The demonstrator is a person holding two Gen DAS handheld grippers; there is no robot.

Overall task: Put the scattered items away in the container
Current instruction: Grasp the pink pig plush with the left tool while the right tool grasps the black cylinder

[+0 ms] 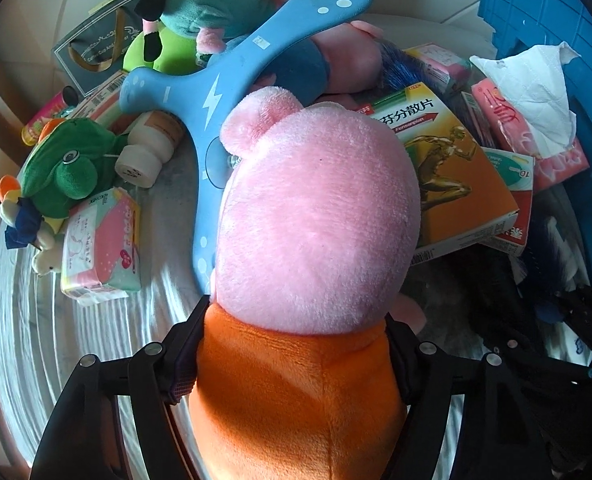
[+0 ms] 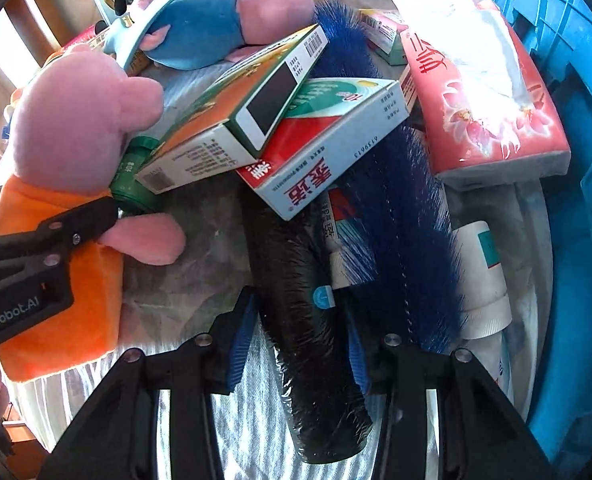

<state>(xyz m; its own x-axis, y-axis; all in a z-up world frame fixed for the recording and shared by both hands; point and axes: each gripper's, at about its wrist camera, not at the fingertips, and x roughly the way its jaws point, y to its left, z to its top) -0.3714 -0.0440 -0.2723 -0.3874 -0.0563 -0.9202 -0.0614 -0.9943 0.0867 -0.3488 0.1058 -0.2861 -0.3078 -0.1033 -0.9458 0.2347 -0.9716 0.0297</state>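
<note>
A pink pig plush (image 1: 315, 216) in an orange dress fills the left wrist view, and my left gripper (image 1: 296, 360) is shut on its orange body. The right wrist view shows the same plush (image 2: 76, 120) at the left, with a black finger (image 2: 84, 220) of the left gripper against it. My right gripper (image 2: 299, 344) is shut on a black bristle brush (image 2: 296, 272) that lies on the striped cloth (image 2: 252, 408). A dark blue bristle brush (image 2: 407, 220) runs beside it. The blue crate (image 2: 575, 60) stands at the right edge.
Medicine boxes (image 2: 315, 160) are stacked over the brushes, next to a pink tissue pack (image 2: 487, 112) and a white tube (image 2: 483, 276). A blue boomerang-shaped toy (image 1: 216, 92), a green frog plush (image 1: 68, 160), white jars (image 1: 140, 164), a wipes pack (image 1: 104, 248) and more pig plushes (image 1: 343, 56) crowd the far side.
</note>
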